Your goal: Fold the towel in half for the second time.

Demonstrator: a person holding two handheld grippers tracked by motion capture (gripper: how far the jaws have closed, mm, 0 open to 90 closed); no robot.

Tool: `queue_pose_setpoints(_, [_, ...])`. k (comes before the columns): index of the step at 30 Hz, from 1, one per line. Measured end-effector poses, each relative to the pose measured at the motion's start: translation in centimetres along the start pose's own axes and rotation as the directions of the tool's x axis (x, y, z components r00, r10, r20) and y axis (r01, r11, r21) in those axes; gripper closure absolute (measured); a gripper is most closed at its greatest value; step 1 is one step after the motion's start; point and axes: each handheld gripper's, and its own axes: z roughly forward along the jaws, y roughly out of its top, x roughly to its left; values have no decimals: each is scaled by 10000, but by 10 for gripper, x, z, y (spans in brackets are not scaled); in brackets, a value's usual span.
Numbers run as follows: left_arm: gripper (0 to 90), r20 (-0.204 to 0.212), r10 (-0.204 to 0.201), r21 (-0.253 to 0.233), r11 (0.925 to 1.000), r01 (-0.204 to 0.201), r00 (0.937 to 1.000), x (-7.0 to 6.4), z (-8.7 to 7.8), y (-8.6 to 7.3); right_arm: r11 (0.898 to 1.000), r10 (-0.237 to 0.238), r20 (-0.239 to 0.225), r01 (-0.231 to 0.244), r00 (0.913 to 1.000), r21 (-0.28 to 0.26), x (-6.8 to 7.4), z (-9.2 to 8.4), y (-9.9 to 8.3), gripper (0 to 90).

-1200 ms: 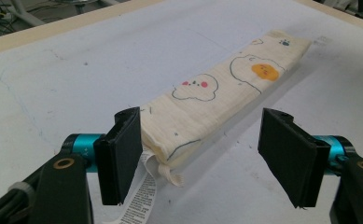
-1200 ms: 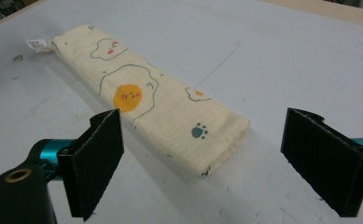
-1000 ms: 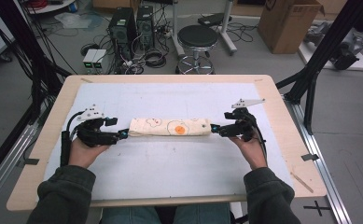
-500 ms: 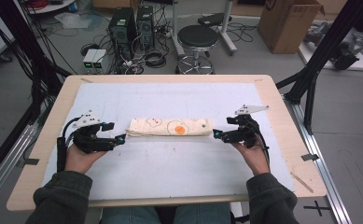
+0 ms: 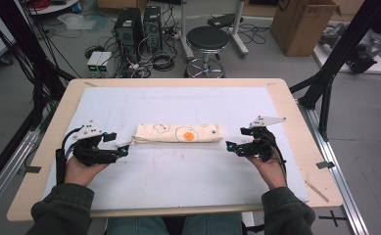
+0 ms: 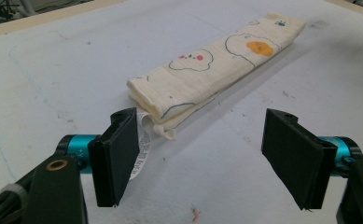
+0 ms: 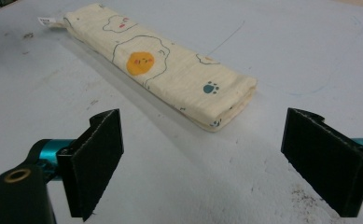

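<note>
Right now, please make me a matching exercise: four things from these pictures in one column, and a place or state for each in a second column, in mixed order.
Things:
1. folded cloth
2. left gripper
3. stool
4. cardboard box

Places or states:
A. on the floor beyond the table's far right corner
B. open, jaws apart from the cloth's tagged end
C. on the floor behind the table's far edge, near the middle
D. lying on the white mat between both grippers

Pairs: 1-D, 2-B, 3-C, 4-A

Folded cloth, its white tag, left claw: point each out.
folded cloth (image 5: 178, 133), high view, middle of its top face.
white tag (image 6: 144, 140), left gripper view, its printed face.
left claw (image 5: 122, 149), high view, between its fingertips.
</note>
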Motion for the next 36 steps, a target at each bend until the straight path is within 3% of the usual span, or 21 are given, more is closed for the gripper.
queue_pose_setpoints(11, [280, 7, -41, 66, 10000, 41, 10000, -5, -2, -10, 10000, 37, 30, -37, 10000, -37, 2, -7, -15, 122])
queue_pose_setpoints(25, [275, 43, 248, 97, 9996, -248, 9997, -15, -5, -17, 10000, 44, 95, -44, 9999, -4, 5, -13, -26, 121])
queue_pose_setpoints(36, [267, 36, 84, 198, 9998, -85, 10000, -18, -7, -29, 10000, 6, 168, -7, 9999, 63, 6, -20, -38, 121])
